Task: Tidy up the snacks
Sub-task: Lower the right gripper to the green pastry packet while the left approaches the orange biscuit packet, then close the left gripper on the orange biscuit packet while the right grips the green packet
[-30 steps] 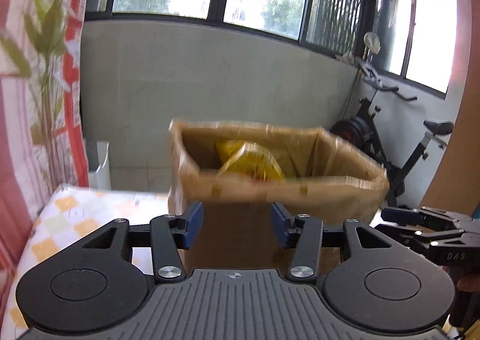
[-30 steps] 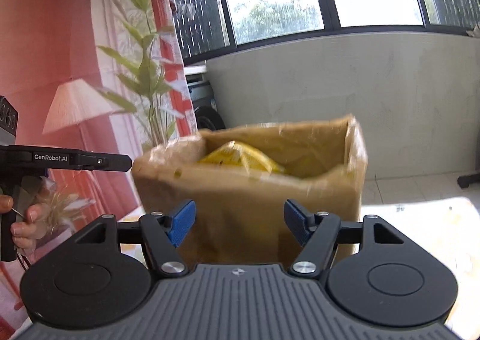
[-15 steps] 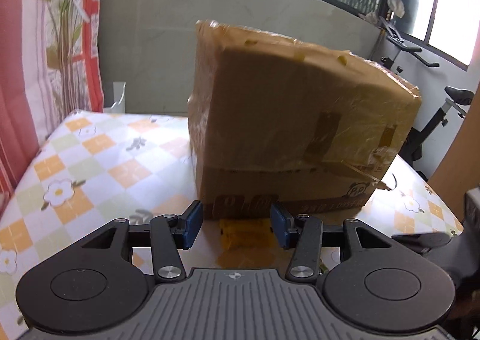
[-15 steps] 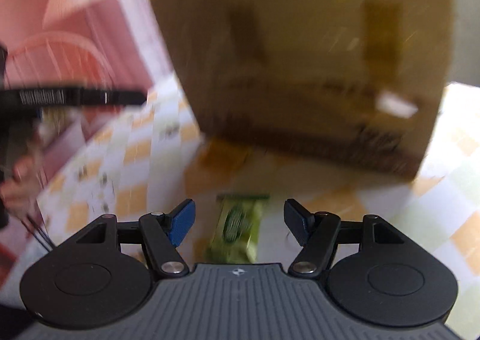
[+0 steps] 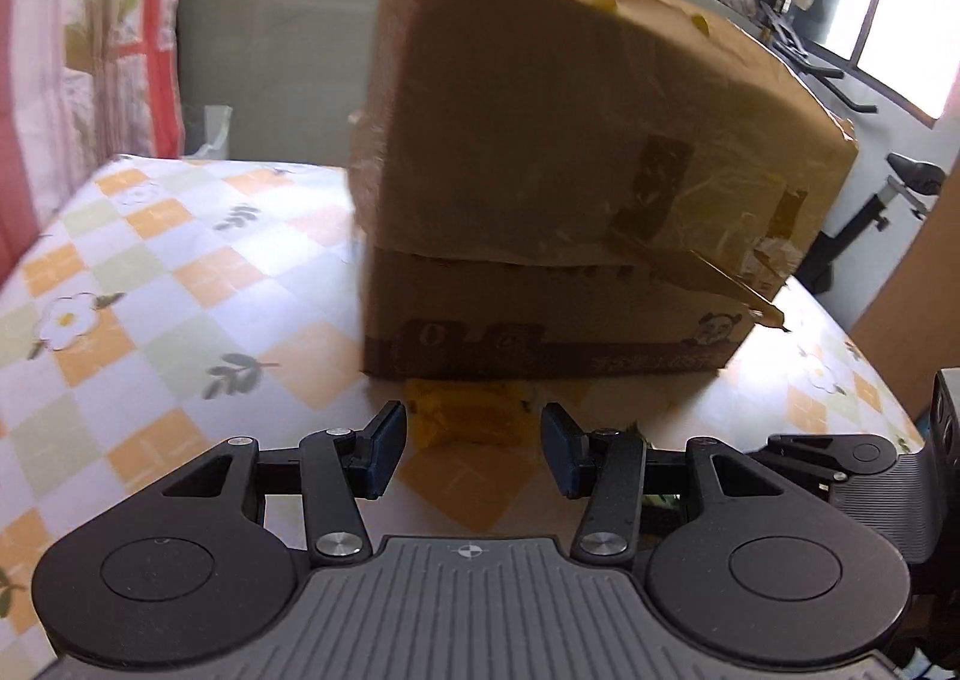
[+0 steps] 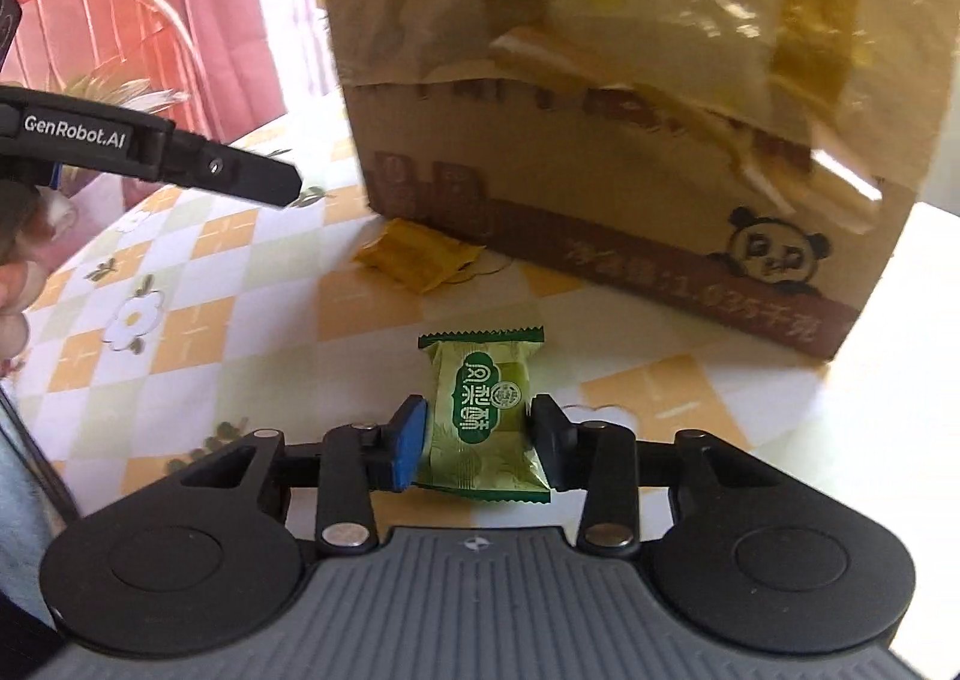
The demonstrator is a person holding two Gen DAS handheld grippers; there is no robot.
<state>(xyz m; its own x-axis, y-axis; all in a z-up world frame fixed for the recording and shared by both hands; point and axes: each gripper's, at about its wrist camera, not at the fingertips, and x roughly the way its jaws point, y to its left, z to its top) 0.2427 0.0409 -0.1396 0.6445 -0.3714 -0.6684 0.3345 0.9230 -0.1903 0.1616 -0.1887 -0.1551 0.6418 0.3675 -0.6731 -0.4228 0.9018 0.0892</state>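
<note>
L gripper [image 5: 474, 443] hangs low over the checked tablecloth [image 5: 120, 284], jaws spread w/ nothing between them, lined up on the yellow snack packet [image 5: 471, 416] lying just ahead, tucked against the foot of the cardboard box [image 5: 570, 170]. Moving right: R gripper [image 6: 477, 443] sits low & level, pointing at the box's panda-printed side, jaws straddling the green snack packet [image 6: 483, 410] flat on the cloth. Pads look at or nearly at the wrapper's sides; can't tell if it's actually clamped yet. To do this step well, I'd judge: squeeze on the packet's middle, not the crimped ends, firm enough that the slick wrapper won't slip, then lift straight up before heading over the box rim. Box is tall, so clearance matters.
</note>
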